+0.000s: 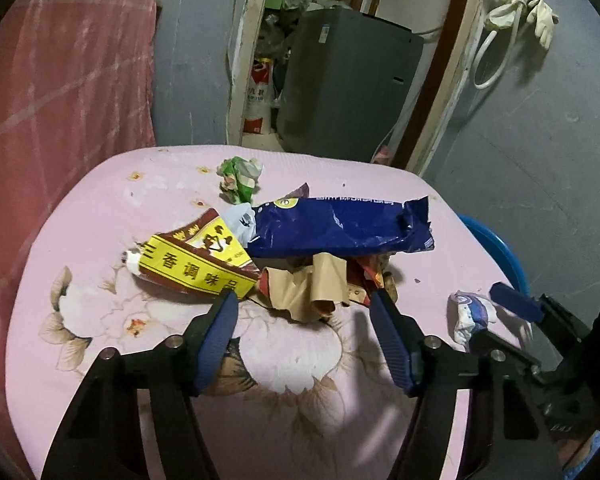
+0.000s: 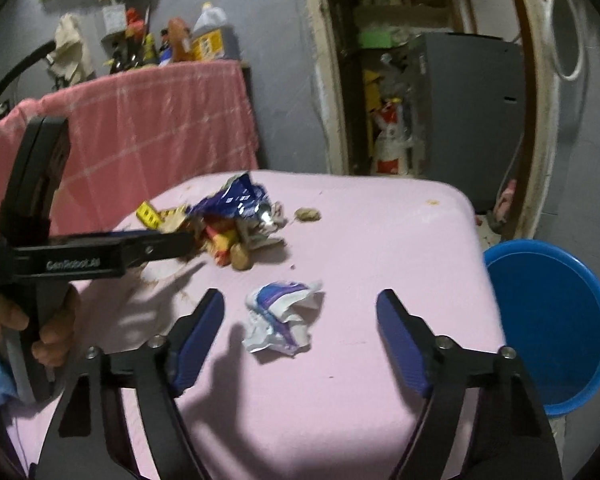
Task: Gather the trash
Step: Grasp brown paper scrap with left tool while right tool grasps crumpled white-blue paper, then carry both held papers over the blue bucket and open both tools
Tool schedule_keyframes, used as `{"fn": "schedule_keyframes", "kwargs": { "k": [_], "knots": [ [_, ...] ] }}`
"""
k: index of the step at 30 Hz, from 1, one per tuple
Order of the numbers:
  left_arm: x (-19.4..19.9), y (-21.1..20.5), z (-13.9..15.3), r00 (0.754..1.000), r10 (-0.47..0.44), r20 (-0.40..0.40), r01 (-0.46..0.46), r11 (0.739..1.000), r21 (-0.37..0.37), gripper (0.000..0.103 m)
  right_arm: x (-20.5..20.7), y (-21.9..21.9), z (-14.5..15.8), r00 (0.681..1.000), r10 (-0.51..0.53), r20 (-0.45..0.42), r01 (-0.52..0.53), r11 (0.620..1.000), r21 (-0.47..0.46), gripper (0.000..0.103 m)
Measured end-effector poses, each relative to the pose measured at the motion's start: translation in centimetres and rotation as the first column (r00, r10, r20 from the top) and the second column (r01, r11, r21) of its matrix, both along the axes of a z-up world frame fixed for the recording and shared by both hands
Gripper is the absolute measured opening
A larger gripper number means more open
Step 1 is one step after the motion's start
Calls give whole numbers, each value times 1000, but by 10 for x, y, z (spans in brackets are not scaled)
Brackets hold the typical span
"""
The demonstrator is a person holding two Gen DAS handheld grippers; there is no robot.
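Observation:
Trash lies on a pink flowered table (image 1: 148, 216): a dark blue bag (image 1: 340, 226), a yellow and brown seasoning packet (image 1: 196, 268), crumpled brown paper (image 1: 312, 288) and a green crumpled wrapper (image 1: 240, 178). My left gripper (image 1: 304, 298) is open, its fingertips either side of the brown paper. A crumpled white and purple wrapper (image 2: 282, 320) lies between the fingers of my open right gripper (image 2: 300, 300); it also shows in the left wrist view (image 1: 470, 312). The right gripper (image 1: 496, 314) is there too. The pile (image 2: 228, 216) sits further back.
A blue basin (image 2: 552, 320) stands on the floor beside the table's right edge. A pink checked cloth (image 1: 60, 92) hangs to the left. A grey appliance (image 1: 348, 80) stands in the doorway behind. The left gripper's body (image 2: 80, 256) reaches in from the left.

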State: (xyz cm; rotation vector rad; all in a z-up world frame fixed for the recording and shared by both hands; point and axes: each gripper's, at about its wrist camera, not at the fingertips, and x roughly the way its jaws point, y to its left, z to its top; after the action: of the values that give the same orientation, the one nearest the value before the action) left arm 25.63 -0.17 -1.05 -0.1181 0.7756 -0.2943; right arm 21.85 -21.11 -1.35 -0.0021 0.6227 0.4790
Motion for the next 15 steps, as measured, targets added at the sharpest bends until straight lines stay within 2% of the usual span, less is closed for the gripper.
{"fn": "schedule_keyframes", "kwargs": {
  "k": [7, 12, 15],
  "knots": [
    [10, -3, -3, 1000, 3, -14, -3, 1000, 9, 54, 7, 6, -9, 998, 36, -46, -36, 999, -3, 56],
    [14, 3, -4, 999, 21, -32, -21, 1000, -7, 33, 5, 7, -10, 998, 42, -44, -42, 999, -5, 48],
    [14, 8, -5, 999, 30, -38, -31, 999, -18, 28, 3, 8, -11, 998, 44, -42, -44, 999, -9, 41]
  ]
}}
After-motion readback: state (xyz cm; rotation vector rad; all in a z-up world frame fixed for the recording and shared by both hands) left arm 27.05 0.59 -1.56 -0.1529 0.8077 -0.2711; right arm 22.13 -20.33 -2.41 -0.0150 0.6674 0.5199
